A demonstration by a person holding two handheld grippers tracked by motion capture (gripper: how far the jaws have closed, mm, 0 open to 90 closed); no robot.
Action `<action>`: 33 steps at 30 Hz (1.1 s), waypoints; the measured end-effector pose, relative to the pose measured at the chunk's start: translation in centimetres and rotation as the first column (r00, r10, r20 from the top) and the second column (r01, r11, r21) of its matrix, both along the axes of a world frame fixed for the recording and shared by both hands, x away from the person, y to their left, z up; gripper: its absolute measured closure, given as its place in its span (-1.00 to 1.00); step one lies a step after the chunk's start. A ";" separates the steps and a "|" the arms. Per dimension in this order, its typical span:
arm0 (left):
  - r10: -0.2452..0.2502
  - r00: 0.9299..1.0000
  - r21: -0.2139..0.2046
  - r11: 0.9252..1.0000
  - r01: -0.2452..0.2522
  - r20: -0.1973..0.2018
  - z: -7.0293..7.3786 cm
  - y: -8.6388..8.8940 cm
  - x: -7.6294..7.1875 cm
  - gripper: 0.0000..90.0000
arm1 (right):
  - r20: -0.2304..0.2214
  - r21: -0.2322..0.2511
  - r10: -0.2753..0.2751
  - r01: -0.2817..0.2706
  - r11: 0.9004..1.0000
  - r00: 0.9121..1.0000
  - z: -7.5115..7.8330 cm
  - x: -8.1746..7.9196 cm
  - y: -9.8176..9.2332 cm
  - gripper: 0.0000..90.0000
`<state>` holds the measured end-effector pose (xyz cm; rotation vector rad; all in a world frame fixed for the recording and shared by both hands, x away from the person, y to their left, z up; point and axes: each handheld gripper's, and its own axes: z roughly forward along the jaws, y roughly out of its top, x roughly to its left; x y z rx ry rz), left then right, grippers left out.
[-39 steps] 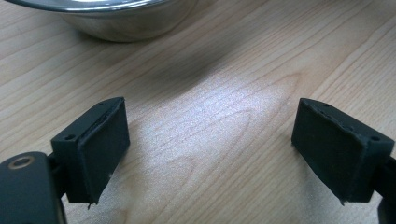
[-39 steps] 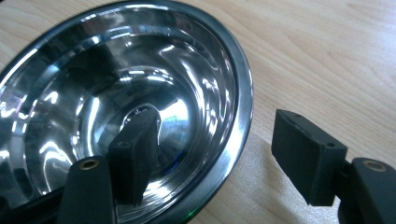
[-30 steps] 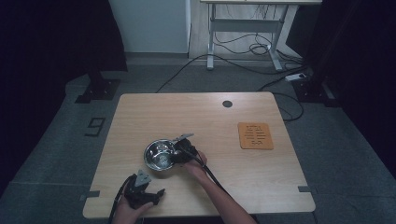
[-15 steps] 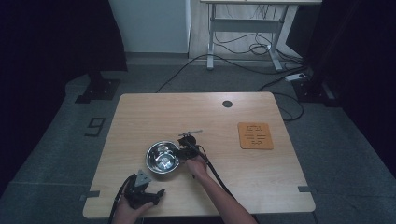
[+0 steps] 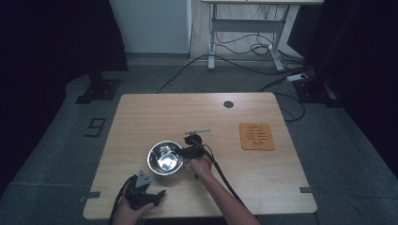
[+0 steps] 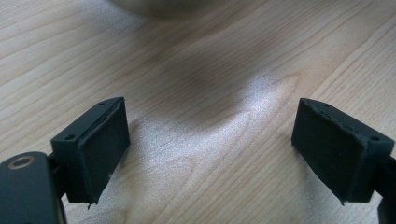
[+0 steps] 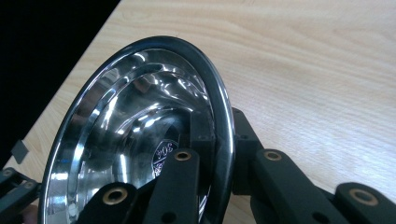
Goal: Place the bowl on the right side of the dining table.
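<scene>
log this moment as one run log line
right gripper: just closed, shut on bowl rim | left gripper: open, nothing between jaws, over table | mat: untouched

Both grippers, left gripper [image 5: 146,193] and right gripper [image 5: 193,146], are matte black with blocky rectangular pads, brass-ringed pivot screws and trailing black cables; forearms are unsleeved.

Shiny silver bowl [image 5: 165,157] (orange mat [image 5: 256,136])

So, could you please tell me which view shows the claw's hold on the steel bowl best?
The right gripper view: the right claw pinches the steel bowl rim. The high view shows it small; the left gripper view catches just its edge.
</scene>
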<state>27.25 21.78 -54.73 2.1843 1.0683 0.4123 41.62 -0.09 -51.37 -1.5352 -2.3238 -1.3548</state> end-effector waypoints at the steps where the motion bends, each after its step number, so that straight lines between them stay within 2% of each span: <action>1: -0.001 1.000 -0.001 1.000 0.001 0.000 0.0 0.0 0.0 -0.76 | 0.005 0.006 -0.007 0.007 1.000 1.000 0.4 -0.1 -0.4 0.86; 11: -0.002 1.000 -0.001 1.000 0.002 -0.001 0.0 0.0 0.0 -0.76 | 0.015 0.050 -0.033 0.032 0.998 0.999 1.3 -0.5 -2.1 0.86; 20: -0.003 1.000 0.000 1.000 0.003 -0.002 0.0 0.0 0.0 -0.76 | 0.028 0.062 -0.037 0.035 0.997 0.999 1.5 -0.4 -3.0 0.86; 33: -0.003 1.000 0.000 1.000 0.003 -0.002 0.0 0.0 0.0 -0.76 | 0.049 0.077 -0.074 0.070 0.995 0.996 1.9 -0.2 -5.7 0.86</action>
